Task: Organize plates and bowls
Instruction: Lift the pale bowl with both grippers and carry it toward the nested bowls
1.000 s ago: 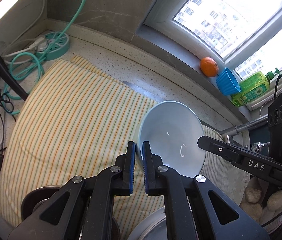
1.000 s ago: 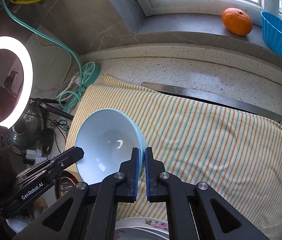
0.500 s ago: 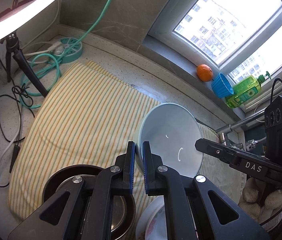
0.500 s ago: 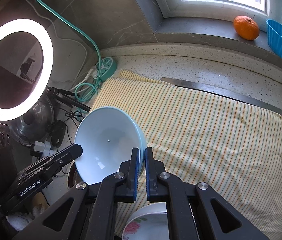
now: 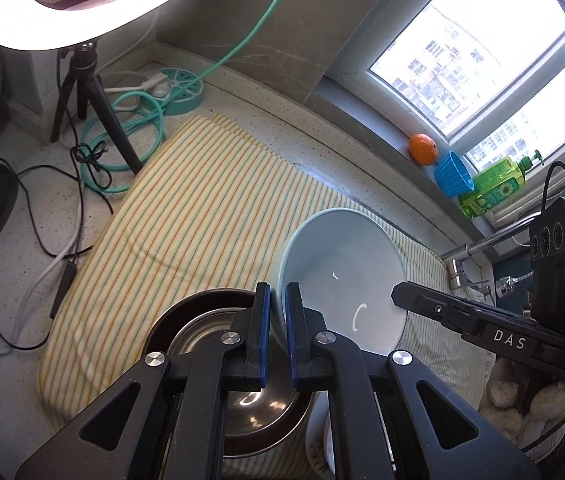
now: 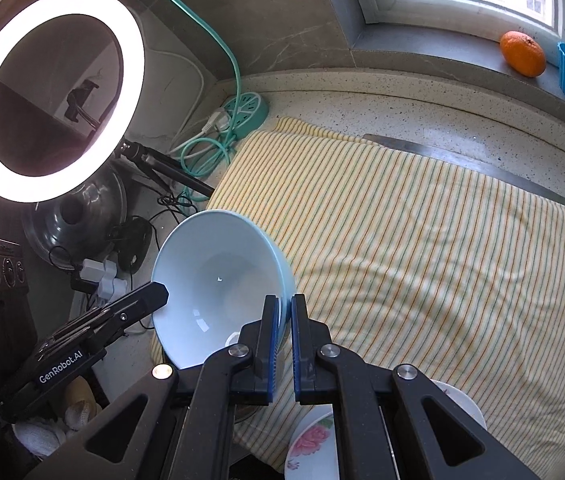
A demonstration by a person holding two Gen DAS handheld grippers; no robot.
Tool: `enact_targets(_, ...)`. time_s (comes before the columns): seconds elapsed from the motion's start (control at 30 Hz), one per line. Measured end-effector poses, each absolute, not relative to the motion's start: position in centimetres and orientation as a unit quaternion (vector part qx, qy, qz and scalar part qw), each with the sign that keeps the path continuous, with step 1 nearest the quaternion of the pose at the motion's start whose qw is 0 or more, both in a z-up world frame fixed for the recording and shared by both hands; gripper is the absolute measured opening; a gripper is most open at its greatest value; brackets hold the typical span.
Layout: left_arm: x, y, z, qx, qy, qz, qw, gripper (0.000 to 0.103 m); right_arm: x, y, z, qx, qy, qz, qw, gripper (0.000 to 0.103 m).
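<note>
A light blue bowl (image 5: 342, 272) hangs tilted in the air above the striped towel (image 5: 202, 220). My left gripper (image 5: 277, 300) is shut on its left rim. My right gripper (image 6: 285, 312) is shut on its right rim; the bowl (image 6: 218, 280) shows there too. A steel bowl nested in a dark bowl (image 5: 202, 336) sits below the left gripper. A flowered plate (image 6: 314, 444) lies under the right gripper on the towel (image 6: 422, 260).
A ring light (image 6: 50, 92) on a tripod, a teal power strip (image 5: 178, 88) and loose cables crowd the left counter. An orange (image 5: 422, 149), a blue cup (image 5: 452, 178) and a green bottle (image 5: 494, 192) stand on the windowsill. A faucet (image 5: 466, 264) is at right.
Both grippers have pulled back and up with the blue bowl. More of the towel, the nested bowls and the flowered plate have come into view below.
</note>
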State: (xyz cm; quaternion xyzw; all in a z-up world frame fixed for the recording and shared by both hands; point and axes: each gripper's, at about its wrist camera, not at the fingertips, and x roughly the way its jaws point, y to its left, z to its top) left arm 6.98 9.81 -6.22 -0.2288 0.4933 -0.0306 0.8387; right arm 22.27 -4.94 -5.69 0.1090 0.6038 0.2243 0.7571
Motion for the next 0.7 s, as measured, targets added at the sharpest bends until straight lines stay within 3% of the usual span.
enact_targets(0.7,3.2,13.6,-7.7,-0.243,0.503,-0.012,0.829,0.006,18.6,-0.5,-7.7,0.087,0.631,0.24,0.733,0.007)
